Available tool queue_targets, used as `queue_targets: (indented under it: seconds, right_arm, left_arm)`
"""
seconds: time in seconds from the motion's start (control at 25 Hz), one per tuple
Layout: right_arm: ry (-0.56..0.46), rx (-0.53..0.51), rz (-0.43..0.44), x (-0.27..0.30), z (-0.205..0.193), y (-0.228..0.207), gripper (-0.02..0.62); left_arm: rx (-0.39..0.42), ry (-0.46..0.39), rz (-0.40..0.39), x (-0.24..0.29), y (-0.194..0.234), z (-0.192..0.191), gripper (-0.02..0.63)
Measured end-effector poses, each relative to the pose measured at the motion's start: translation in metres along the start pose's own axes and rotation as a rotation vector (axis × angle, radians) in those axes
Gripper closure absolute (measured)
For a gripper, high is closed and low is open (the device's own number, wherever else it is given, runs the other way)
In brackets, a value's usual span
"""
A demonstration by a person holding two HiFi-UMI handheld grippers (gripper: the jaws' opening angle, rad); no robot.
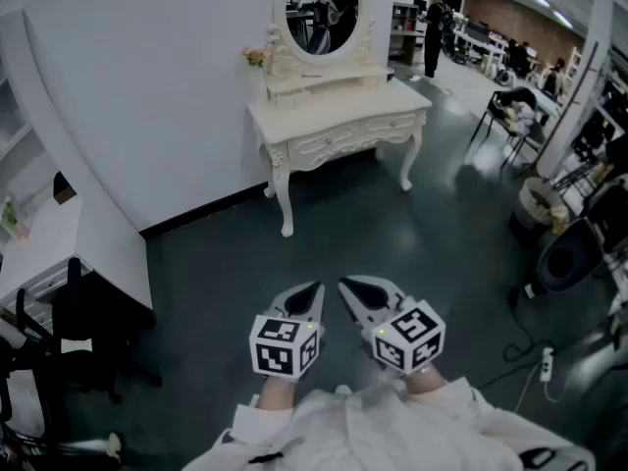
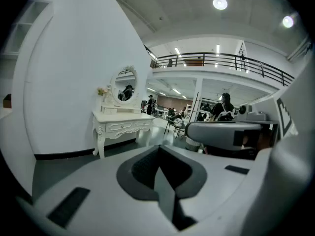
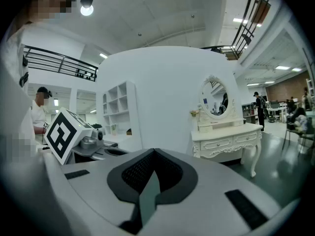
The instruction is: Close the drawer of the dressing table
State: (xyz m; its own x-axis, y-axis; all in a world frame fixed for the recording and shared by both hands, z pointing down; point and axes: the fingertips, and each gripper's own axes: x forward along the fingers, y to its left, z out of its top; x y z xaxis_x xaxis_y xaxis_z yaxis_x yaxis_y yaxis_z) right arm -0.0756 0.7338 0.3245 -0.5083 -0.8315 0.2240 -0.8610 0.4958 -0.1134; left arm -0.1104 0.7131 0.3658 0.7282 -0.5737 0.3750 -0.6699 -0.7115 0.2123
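Both tongs are riding low and near to my body, well apart from the dressing table point(image 1: 339, 116), because I am standing across a stretch of dark floor point(image 1: 294, 253) from it and nothing is within reach yet. The left tongs point(image 1: 312, 292) and the right tongs point(image 1: 351, 288) are pointing forward and a little toward each other, their tips near one another, with the marker cubes point(image 1: 285, 344) sitting just ahead of my white sleeves point(image 1: 343, 430). Each pair is drawn in narrow with its tips together, and nothing is sitting between the jaws. I am keeping them closed and tucked in, I judge, since the job is a push, not a grasp.

The dressing table is standing far off, a little left of centre, backed against the white wall point(image 1: 147, 67), with its oval mirror point(image 1: 322, 10) on top. Its drawer fronts point(image 3: 229, 142) are facing me below the tabletop. From this far I am not making out which one is standing open. The closing is not yet begun, and walking nearer looks to be the step in hand.
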Motion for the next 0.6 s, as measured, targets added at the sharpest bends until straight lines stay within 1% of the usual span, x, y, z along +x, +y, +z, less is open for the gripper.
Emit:
queue_targets:
  seconds: [0.12,0.28,0.48,0.6]
  right_arm:
    - [0.001,-0.006,-0.004,0.002,-0.002,-0.002,0.588]
    - [0.002,-0.006,-0.002,0.003,0.000,-0.001,0.588]
    - [-0.002,0.003,-0.003,0.004,-0.002,-0.006,0.588]
    - [-0.008,0.023,0.024,0.006,-0.007,-0.004,0.588]
  left_arm:
    - [0.015,0.004,-0.001,0.004,0.000,-0.002,0.600]
    - [0.060,0.003,-0.016,0.006,-0.007,0.003,0.600]
    - [0.042,-0.039,-0.046,0.007,-0.014,0.013,0.600]
    - [0.040,-0.046,-0.051,0.007,-0.014,0.012,0.600]
